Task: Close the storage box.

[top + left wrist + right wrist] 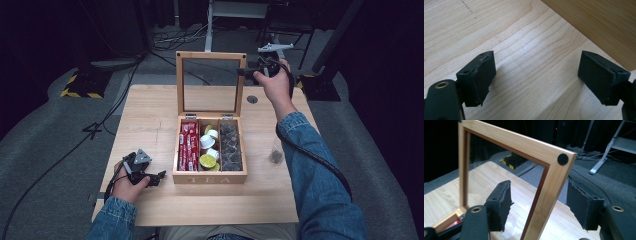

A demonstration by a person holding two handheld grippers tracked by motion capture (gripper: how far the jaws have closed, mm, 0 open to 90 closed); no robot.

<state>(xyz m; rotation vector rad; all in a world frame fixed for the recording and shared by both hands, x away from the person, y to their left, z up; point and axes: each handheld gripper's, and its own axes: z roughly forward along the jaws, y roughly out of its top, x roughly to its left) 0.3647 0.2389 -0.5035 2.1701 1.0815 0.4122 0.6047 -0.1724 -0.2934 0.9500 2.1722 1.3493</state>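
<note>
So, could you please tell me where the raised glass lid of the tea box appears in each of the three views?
High view: the lid stands upright at top centre, behind the tea box; the right gripper is at its right edge.
Left gripper view: the lid is not in it; the box wall crosses the top right.
Right gripper view: the lid's frame corner stands between the open jaws.
Shared landmark: the light wooden table.

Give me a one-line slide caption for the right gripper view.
Open right gripper straddling the upright side rail of the tea box's raised wooden lid frame, above the wooden table.
</note>
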